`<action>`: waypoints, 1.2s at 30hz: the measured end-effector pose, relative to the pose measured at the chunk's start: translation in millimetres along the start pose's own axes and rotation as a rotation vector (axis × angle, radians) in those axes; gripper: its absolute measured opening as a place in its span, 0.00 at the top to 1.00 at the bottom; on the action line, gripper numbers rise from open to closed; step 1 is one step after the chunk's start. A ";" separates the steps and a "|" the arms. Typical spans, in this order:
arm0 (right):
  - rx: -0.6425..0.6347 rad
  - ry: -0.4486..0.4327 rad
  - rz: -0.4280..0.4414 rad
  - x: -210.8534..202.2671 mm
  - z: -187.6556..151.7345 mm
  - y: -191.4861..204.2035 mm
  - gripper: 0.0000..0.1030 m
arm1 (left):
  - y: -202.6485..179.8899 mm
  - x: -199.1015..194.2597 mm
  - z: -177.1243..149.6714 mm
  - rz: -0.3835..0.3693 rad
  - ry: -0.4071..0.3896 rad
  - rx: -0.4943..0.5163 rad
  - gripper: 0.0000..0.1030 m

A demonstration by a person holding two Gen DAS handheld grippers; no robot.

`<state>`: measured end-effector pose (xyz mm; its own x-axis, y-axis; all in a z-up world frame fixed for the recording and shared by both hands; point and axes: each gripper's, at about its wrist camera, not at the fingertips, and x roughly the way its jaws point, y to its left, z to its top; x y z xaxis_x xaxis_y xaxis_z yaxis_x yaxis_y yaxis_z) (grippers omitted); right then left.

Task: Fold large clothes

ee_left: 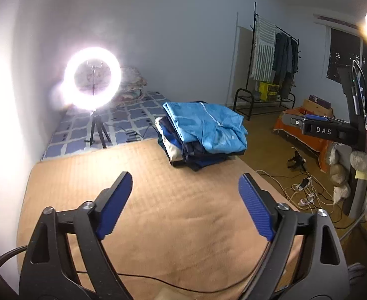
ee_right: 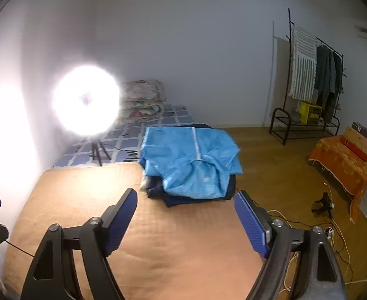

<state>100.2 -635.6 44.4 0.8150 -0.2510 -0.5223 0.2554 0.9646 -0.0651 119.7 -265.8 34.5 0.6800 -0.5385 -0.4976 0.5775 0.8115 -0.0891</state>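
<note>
A stack of folded clothes [ee_left: 203, 135] sits at the far right of the tan blanket [ee_left: 143, 200] on the bed, topped by a light blue zip jacket [ee_left: 208, 125]. It also shows in the right wrist view [ee_right: 191, 165]. My left gripper [ee_left: 185, 182] is open and empty, held above the bare blanket short of the stack. My right gripper [ee_right: 185, 197] is open and empty, just in front of the stack's near edge. The right gripper's body shows at the right of the left wrist view [ee_left: 333, 130].
A bright ring light on a tripod [ee_left: 92, 80] stands on the blue checked sheet [ee_left: 123, 120] behind the blanket, with folded quilts [ee_right: 143, 100] by the wall. A clothes rack [ee_left: 273, 70], an orange-covered bench [ee_right: 343, 160] and floor cables [ee_left: 306, 192] are to the right.
</note>
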 end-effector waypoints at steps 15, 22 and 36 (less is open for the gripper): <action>0.015 -0.070 0.010 -18.3 -51.1 35.8 0.00 | -23.3 -11.4 -41.3 0.041 -0.014 0.088 0.00; 0.034 -0.094 -0.023 -17.6 -67.3 34.2 0.00 | -25.9 -10.7 -56.5 0.083 -0.007 0.102 0.00; -0.007 -0.081 -0.077 -3.4 -87.3 44.7 0.00 | -24.9 -4.3 -70.0 0.122 0.027 0.123 0.00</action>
<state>63.4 -584.5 -31.0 0.8328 -0.3299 -0.4446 0.3155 0.9427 -0.1086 70.8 -267.8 -21.5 0.7370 -0.4300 -0.5215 0.5434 0.8358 0.0789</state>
